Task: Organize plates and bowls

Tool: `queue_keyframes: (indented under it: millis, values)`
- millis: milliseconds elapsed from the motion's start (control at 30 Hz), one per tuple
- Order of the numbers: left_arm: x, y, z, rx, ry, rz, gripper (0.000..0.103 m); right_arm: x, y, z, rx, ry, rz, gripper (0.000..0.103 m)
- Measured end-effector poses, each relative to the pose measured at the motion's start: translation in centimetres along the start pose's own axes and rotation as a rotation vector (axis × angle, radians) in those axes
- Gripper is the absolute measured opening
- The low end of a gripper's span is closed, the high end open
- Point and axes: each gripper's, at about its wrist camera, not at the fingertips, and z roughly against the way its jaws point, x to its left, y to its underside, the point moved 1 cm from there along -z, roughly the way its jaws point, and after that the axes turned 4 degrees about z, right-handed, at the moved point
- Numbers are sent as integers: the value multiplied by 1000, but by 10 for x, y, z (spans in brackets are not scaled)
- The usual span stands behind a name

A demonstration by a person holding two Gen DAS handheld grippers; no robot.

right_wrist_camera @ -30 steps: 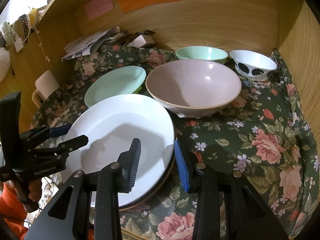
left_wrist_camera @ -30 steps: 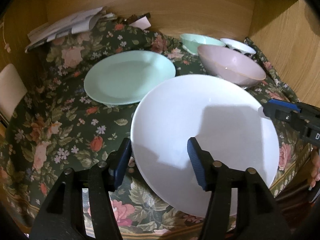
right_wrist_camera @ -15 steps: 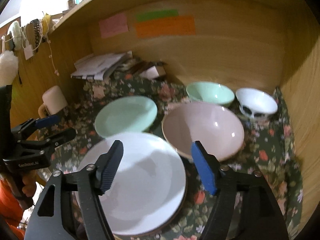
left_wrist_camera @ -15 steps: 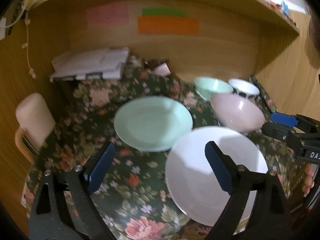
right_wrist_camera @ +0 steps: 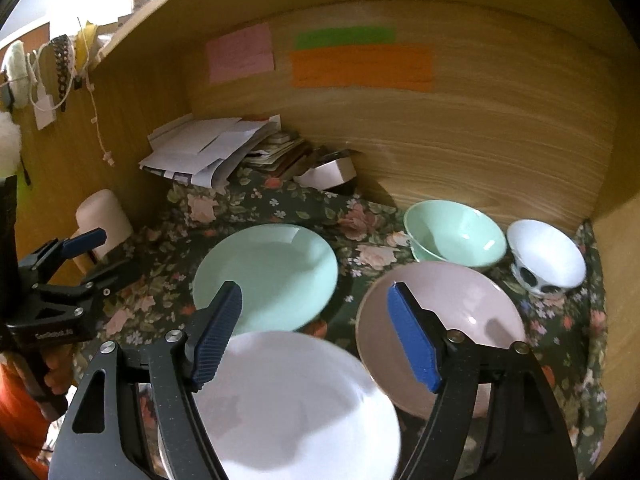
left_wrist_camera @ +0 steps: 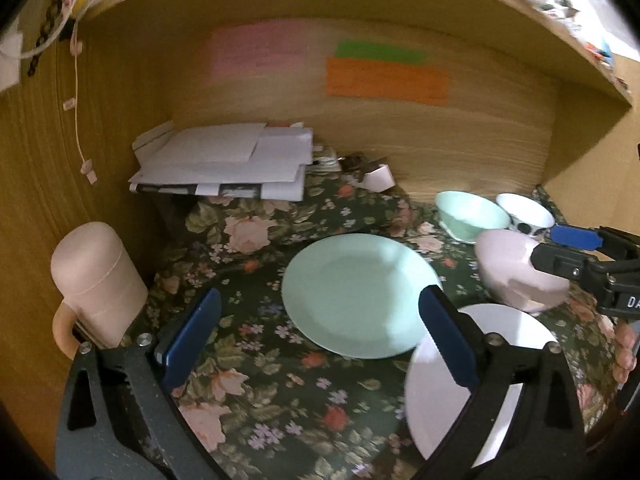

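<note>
A white plate (left_wrist_camera: 496, 356) (right_wrist_camera: 296, 404) lies at the front of the floral cloth. A mint plate (left_wrist_camera: 360, 296) (right_wrist_camera: 268, 276) lies behind it. A pink bowl (left_wrist_camera: 516, 276) (right_wrist_camera: 444, 320), a mint bowl (left_wrist_camera: 470, 214) (right_wrist_camera: 456, 232) and a white spotted bowl (left_wrist_camera: 524, 212) (right_wrist_camera: 548, 256) stand at the right. My left gripper (left_wrist_camera: 320, 336) is open and empty, raised over the cloth left of the white plate. My right gripper (right_wrist_camera: 314, 332) is open and empty, raised above the white plate's far edge.
A pink mug (left_wrist_camera: 96, 284) (right_wrist_camera: 104, 216) stands at the left wall. A stack of papers (left_wrist_camera: 228, 160) (right_wrist_camera: 204, 148) and a small box (right_wrist_camera: 328, 172) lie at the back. Wooden walls (right_wrist_camera: 480, 140) close in the back and both sides.
Both grippers have opened wide and pulled back and upward from the white plate, which now lies free on the cloth. The left gripper has also swung to the left.
</note>
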Motion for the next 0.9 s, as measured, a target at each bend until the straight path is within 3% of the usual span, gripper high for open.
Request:
queue_keyframes:
  millis: [533,700,833,900]
  values:
    - [43,0,-92,197,5,95,99,-11,-25,-100,217,-5,46,73]
    - [41,7,-113,270,-1,80,84,-17,-26,-124,296,-20,54,70]
    - [42,14,-125,311,13,97,79,-18,-26,-138,339,-34,57,58]
    - [42,16,-130,332,33,101,68,-20,-26,-145,367,-39,57,51]
